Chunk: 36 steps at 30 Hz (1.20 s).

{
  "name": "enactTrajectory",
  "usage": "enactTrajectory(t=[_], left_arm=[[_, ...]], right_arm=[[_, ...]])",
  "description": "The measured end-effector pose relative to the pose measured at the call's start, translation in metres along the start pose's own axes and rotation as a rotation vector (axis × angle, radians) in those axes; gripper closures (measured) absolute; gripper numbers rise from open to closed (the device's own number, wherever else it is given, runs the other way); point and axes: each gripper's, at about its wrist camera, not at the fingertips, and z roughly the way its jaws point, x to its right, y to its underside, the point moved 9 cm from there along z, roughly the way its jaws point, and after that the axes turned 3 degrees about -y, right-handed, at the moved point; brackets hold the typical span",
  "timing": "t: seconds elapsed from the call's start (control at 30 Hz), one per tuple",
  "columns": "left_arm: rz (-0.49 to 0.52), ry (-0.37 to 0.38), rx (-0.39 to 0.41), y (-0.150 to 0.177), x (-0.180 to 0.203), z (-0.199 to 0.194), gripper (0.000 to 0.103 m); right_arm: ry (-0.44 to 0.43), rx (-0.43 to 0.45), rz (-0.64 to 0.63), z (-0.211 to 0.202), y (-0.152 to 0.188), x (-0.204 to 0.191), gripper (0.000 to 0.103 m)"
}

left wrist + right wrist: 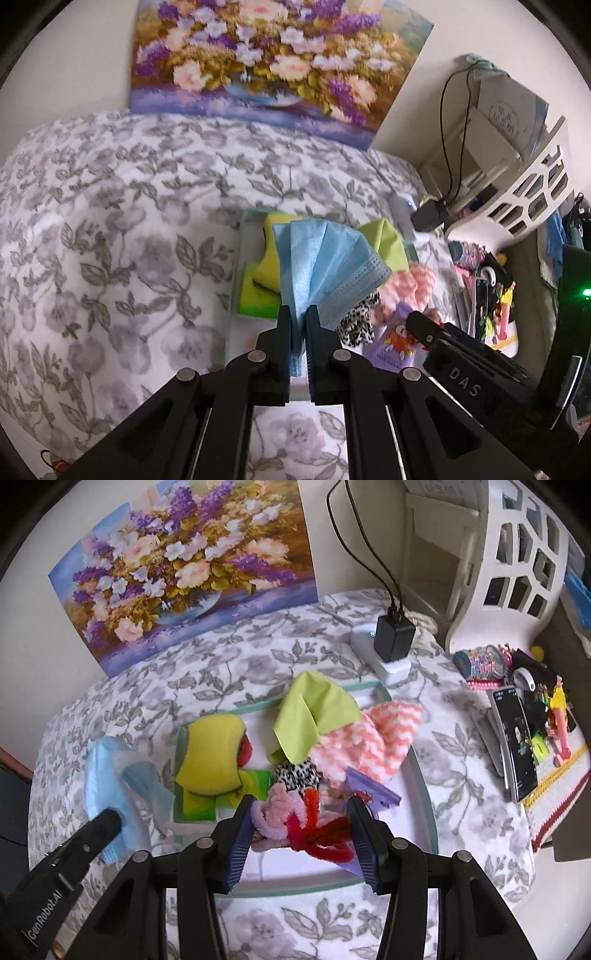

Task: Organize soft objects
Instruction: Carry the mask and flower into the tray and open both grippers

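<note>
My left gripper (298, 312) is shut on a folded blue face mask (325, 266), which fans out above the fingertips over the left end of the tray. In the right wrist view the same mask (107, 775) hangs left of the tray. My right gripper (303, 805) is closed on a bundle of pink, red and orange pipe cleaners (314, 827) above the white, green-rimmed tray (295, 890). In the tray lie a yellow sponge (210, 753), a lime green cloth (314, 709), a pink-and-white fuzzy cloth (369, 738), a leopard-print scrunchie (295, 775) and a purple packet (373, 794).
The tray rests on a grey floral bedspread (229, 664). A flower painting (184, 568) leans on the wall behind. A black charger (393, 637) with cables sits behind the tray. At the right are a white cut-out basket (517, 572), a phone (515, 738) and small clutter.
</note>
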Motion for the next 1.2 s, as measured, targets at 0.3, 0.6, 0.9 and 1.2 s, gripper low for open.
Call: enactTrajectory(t=[0.3, 0.6, 0.9, 1.2], left_arm=[[-0.013, -0.009, -0.170, 0.023, -0.004, 0.050, 0.096], [-0.025, -0.069, -0.277, 0.041, -0.015, 0.085, 0.096], [-0.035, -0.094, -0.326, 0.057, -0.019, 0.104, 0.096], [-0.063, -0.063, -0.323, 0.053, -0.016, 0.099, 0.077]], right_arm=[[0.042, -0.187, -0.008, 0.058, 0.029, 0.011, 0.050], [0.052, -0.293, -0.034, 0.088, 0.050, 0.010, 0.050], [0.039, -0.367, -0.038, 0.107, 0.069, 0.013, 0.050], [0.045, -0.337, -0.052, 0.101, 0.059, 0.007, 0.049]])
